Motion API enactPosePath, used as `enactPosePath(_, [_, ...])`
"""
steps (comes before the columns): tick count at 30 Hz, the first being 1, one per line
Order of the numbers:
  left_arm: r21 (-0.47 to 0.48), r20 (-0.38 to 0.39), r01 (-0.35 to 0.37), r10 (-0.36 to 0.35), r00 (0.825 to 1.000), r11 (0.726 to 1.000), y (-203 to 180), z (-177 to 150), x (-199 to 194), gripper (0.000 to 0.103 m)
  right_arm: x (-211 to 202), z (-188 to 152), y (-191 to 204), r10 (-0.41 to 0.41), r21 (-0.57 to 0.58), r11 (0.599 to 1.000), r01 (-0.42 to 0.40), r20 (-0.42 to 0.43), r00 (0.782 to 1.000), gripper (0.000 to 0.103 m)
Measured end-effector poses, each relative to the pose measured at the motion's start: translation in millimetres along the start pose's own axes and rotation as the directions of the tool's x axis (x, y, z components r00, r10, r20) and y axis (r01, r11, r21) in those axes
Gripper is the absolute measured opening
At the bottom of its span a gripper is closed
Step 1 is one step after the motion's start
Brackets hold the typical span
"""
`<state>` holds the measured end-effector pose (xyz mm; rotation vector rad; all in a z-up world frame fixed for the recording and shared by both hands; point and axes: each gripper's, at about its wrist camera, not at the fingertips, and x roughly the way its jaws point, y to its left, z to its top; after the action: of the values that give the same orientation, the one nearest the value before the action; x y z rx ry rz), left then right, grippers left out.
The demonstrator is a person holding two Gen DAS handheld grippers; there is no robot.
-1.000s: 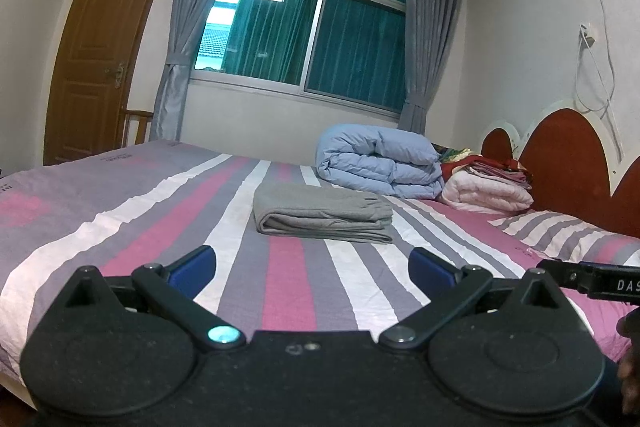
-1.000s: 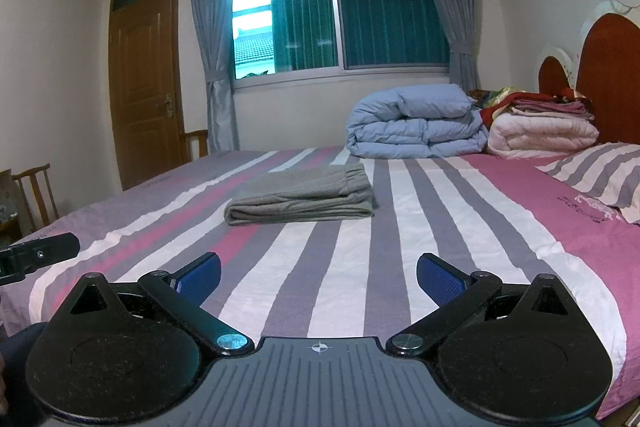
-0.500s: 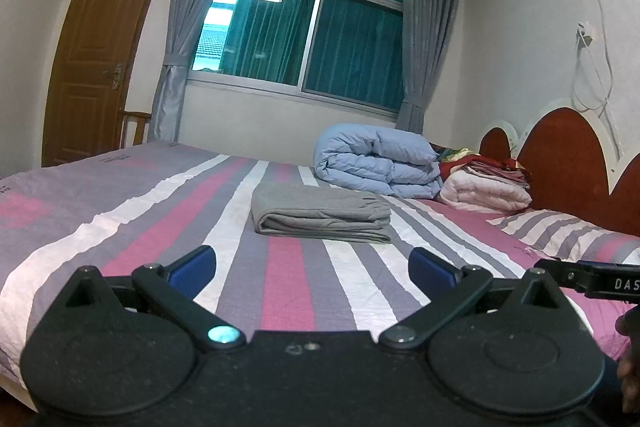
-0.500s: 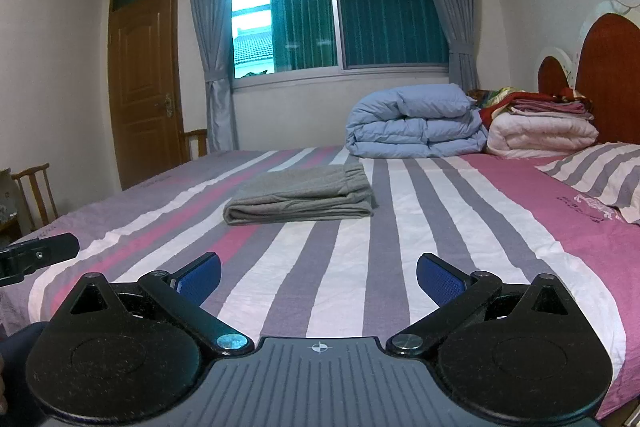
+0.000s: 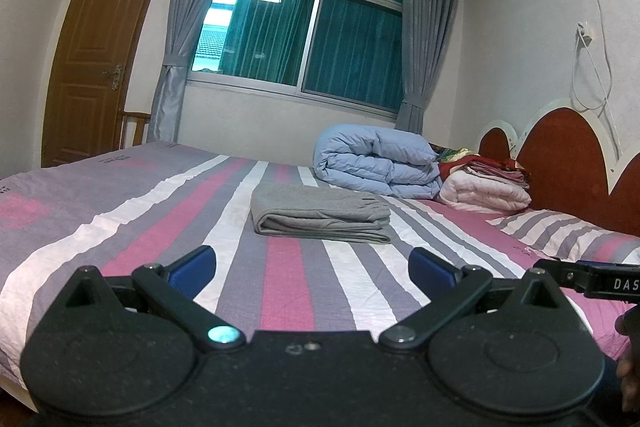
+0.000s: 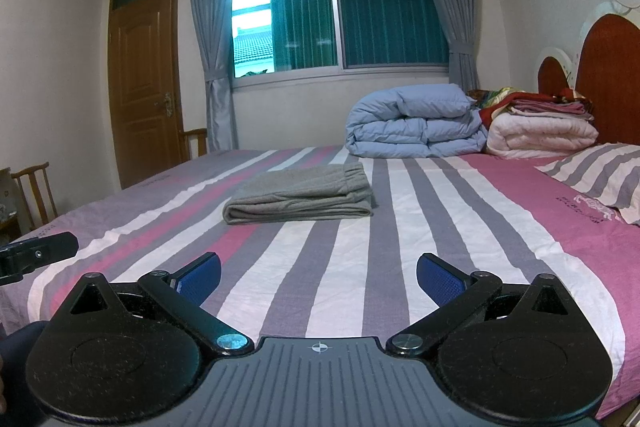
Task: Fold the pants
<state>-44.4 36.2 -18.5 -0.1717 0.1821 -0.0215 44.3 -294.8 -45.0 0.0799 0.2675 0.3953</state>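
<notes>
Left tool (image 5: 312, 269): blue-padded fingers spread wide, empty, low over the near bed edge.
Right tool (image 6: 319, 275): likewise spread, holding nothing.
Striped pink, grey and white bed sheet (image 6: 460, 227): flat.
Folded grey fabric pants (image 5: 320, 214): mid-bed, well beyond both tools.
Rolled light-blue duvet (image 5: 376, 161): behind the pants, by the headboard end.

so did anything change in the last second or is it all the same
Almost nothing changed. Both views drifted very slightly, with nothing taken hold of or let go. The left hand-held gripper and right hand-held gripper stay open and empty, back from the folded grey pants, which lie unmoved on the striped bed.
</notes>
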Motion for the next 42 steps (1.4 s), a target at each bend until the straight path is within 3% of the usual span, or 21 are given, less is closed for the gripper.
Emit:
enactPosePath(31, [0.003,0.001,0.002,-0.002,1.000,1.000,-0.7,-0.2,0.2,0.097,-1.3,-0.6,-1.0,0.000,-0.002,1.000,0.000,-0.004,1.000,0.103])
enactPosePath(42, [0.054,0.020,0.001,-0.002,1.000,0.999,-6.7,1.4,-4.6,0.097,-3.2,-2.4,-2.5,0.001,-0.008,1.000,-0.001,-0.005,1.000,0.103])
